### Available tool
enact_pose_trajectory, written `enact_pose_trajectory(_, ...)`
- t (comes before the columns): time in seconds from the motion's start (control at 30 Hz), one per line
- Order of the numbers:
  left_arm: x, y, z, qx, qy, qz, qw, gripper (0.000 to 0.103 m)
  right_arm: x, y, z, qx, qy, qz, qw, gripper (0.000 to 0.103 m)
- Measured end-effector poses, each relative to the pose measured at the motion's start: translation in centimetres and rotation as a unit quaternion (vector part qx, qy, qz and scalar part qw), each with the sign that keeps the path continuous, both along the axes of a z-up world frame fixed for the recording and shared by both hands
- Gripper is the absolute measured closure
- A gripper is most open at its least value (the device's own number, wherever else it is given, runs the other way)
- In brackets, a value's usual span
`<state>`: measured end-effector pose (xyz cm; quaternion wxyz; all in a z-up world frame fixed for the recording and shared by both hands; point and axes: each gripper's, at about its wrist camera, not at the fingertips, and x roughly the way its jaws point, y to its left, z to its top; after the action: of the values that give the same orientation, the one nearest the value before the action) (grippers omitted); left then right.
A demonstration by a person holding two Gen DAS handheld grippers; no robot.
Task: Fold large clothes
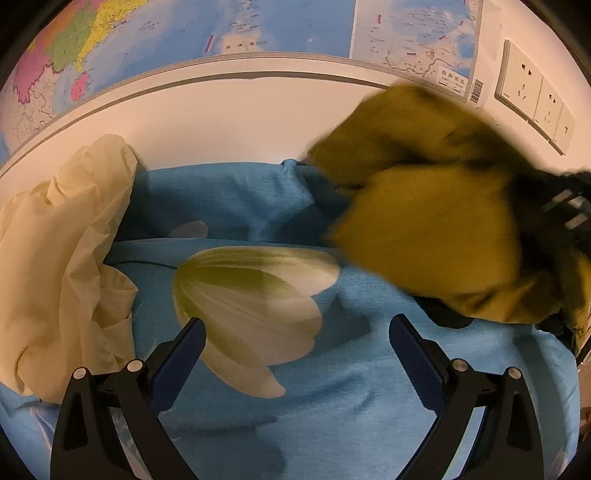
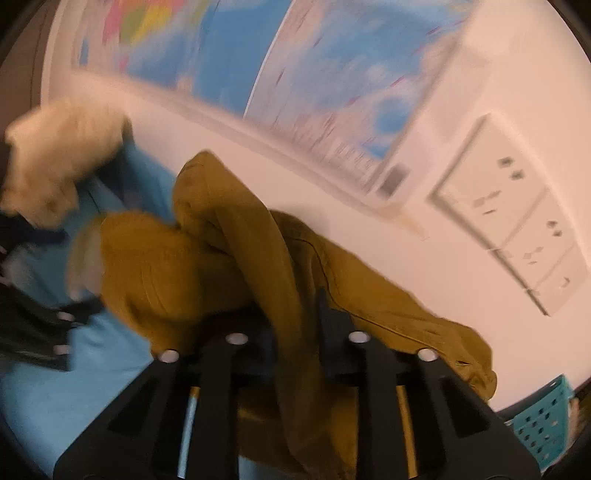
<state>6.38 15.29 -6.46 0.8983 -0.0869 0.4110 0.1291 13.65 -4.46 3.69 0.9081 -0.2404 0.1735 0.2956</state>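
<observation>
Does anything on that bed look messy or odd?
Yes. The mustard garment hangs bunched and twisted from the right tool, and a cream cloth lies crumpled against the wall instead of flat.

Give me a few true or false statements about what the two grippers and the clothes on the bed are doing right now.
1. The right gripper is clamped on the mustard garment. True.
2. The left gripper holds the cream garment. False: its fingers stand wide apart with nothing between them, above the blue bedsheet.
3. The mustard garment lies flat and folded. False: it hangs bunched, lifted off the bed.
4. The cream garment sits crumpled at the bed's left, by the wall. True.
5. A map hangs on the wall. True.
</observation>
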Motion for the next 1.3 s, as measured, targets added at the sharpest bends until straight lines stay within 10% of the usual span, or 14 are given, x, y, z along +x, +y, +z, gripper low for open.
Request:
enact_pose_trajectory(0.1,0.2,0.7,-0.3,-0.003,-0.003,-0.003,1.0,0.007,0.5,-3.7,2.4,0.088,0.045,0.006,0.995,0.082)
enact_pose_trajectory(0.23,0.6,1.1,-0.4,-0.003,-0.002,-0.005,1.0,0.007,0.9,-3.1,2.0,0.046,0.063,0.043,0.996,0.07)
enact_pose_trajectory(0.3,0.6,0.9,-0.4,-0.004,-0.003,-0.007,1.0,0.007,1.3,-1.7,1.5,0.018,0.079,0.058,0.995,0.098)
enact_pose_trajectory(0.47,0.4,0.7,-0.5,-0.003,-0.001,-0.013,0.9999,0.007,2.3,-0.5,1.3,-0.008,0.057,0.031,0.998,0.098)
enact_pose_trajectory(0.53,0.6,0.6,-0.7,-0.003,0.002,-0.019,0.9998,0.007,2.8,0.0,1.4,-0.018,0.032,0.009,0.999,0.085)
enact_pose_trajectory(0.6,0.9,0.2,-1.0,-0.001,0.005,-0.026,0.9996,0.007,2.4,1.1,0.3,-0.046,0.022,0.01,0.999,0.038)
enact_pose_trajectory(0.63,1.1,-0.1,-1.2,0.0,0.008,-0.031,0.9995,0.007,2.3,2.3,-0.2,-0.067,-0.002,0.009,0.998,0.038)
enact_pose_trajectory(0.73,1.5,-0.7,-1.7,0.0,0.016,-0.042,0.999,0.007,3.8,4.7,-1.3,-0.1,0.032,0.024,0.994,0.046)
enact_pose_trajectory(0.8,1.6,-1.0,-1.9,-0.002,0.02,-0.054,0.9983,0.007,4.0,5.6,-1.4,-0.113,0.021,0.027,0.993,0.099)
enact_pose_trajectory(0.97,1.8,-1.8,-1.8,-0.037,0.01,-0.099,0.9943,0.007,2.5,-0.7,5.1,0.044,0.026,0.012,0.999,0.1)
enact_pose_trajectory(1.3,3.2,-2.4,1.5,-0.099,-0.104,-0.161,0.9766,0.007,-1.1,-17.7,13.6,0.273,0.025,-0.031,0.961,0.1)
